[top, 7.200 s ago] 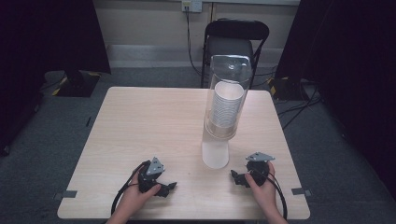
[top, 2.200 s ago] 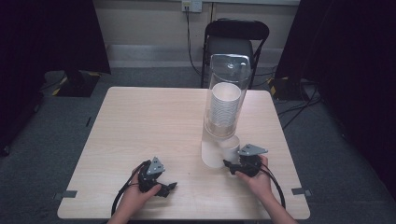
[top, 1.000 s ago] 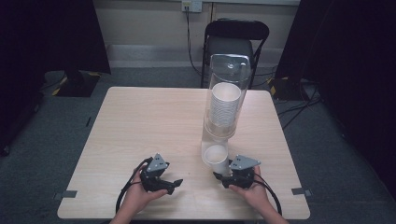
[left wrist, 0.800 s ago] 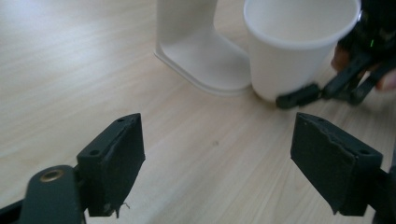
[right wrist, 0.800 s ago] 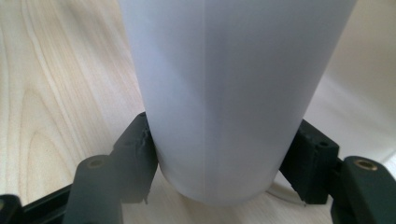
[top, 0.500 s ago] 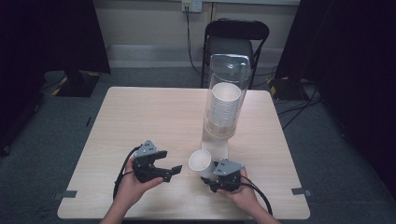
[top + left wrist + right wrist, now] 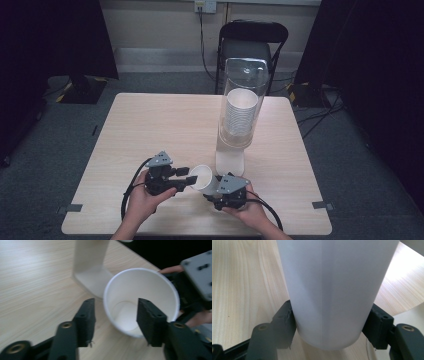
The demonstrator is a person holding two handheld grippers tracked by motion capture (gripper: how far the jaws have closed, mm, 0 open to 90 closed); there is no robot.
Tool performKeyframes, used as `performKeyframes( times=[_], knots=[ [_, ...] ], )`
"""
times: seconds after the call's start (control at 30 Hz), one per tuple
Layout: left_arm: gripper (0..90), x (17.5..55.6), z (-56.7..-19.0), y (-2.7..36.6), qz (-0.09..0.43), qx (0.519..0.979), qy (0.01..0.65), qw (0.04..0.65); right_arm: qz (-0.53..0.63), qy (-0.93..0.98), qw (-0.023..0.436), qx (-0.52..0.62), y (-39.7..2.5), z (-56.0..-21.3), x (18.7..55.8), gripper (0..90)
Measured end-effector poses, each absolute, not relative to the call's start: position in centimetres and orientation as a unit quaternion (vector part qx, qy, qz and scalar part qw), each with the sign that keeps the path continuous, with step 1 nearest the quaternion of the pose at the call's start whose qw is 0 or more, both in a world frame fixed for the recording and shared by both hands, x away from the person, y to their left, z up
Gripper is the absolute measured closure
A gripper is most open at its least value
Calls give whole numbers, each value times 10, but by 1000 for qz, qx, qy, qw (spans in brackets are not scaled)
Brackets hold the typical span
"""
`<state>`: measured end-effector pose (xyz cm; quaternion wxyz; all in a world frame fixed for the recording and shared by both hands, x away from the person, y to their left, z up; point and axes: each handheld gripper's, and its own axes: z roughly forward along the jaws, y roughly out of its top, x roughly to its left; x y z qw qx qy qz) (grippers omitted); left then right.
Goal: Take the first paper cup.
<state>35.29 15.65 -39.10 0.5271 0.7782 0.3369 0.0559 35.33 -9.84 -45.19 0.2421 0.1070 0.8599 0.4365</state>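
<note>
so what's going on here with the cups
A person works at a wooden table with a hand-held gripper in each hand. The right hand-held gripper is clamped on a white paper cup, tipped on its side with its mouth facing the left hand-held gripper. That one is open, one jaw inside the rim and one outside. Behind stands a clear cup dispenser holding a stack of cups.

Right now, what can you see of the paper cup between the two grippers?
The paper cup is plain white, looks like thin paper, with a rolled rim and nothing inside. It lies tilted on its side, mouth toward the left gripper. The right gripper is clamped on its lower body, one finger on each side. The left gripper's fingers straddle the rim, one inside, one outside, not closed on it. It sits above the table in front of the cup dispenser.
</note>
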Motion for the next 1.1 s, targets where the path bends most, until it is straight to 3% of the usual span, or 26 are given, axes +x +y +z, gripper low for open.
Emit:
performKeyframes(
  times=[0.1, 0.13, 0.27, 0.33, 0.4, 0.57, 0.73, 0.9, 0.93, 0.97, 1.1],
  knots=[
    [736, 351, -390, 156, 55, 776, 357, 517, 437, 860, 243, 98, -95, -452, 351, 344],
    [736, 351, -390, 156, 47, 778, 362, 511, 437, 860, 243, 98, -95, -452, 351, 344],
    [872, 349, -387, 155, 46, 781, 383, 491, 432, 863, 244, 98, -86, -453, 348, 314],
    [873, 348, -387, 155, 46, 782, 396, 480, 430, 863, 246, 99, -84, -454, 348, 305],
    [876, 350, -387, 160, 46, 778, 412, 472, 438, 860, 230, 123, -84, -454, 350, 219],
    [873, 355, -388, 178, 57, 768, 439, 463, 445, 854, 214, 161, -99, -453, 357, 218],
    [866, 361, -392, 197, 85, 757, 472, 444, 445, 843, 233, 192, -117, -450, 364, 205],
    [810, 363, -394, 200, 88, 752, 476, 447, 445, 838, 236, 210, -126, -449, 368, 205],
    [763, 363, -394, 201, 88, 750, 475, 452, 445, 837, 237, 214, -128, -449, 369, 205],
    [615, 363, -395, 201, 99, 750, 463, 463, 447, 835, 235, 218, -130, -449, 371, 206],
    [444, 361, -395, 205, 102, 747, 438, 490, 446, 834, 237, 225, -133, -448, 373, 207]
  ],
)
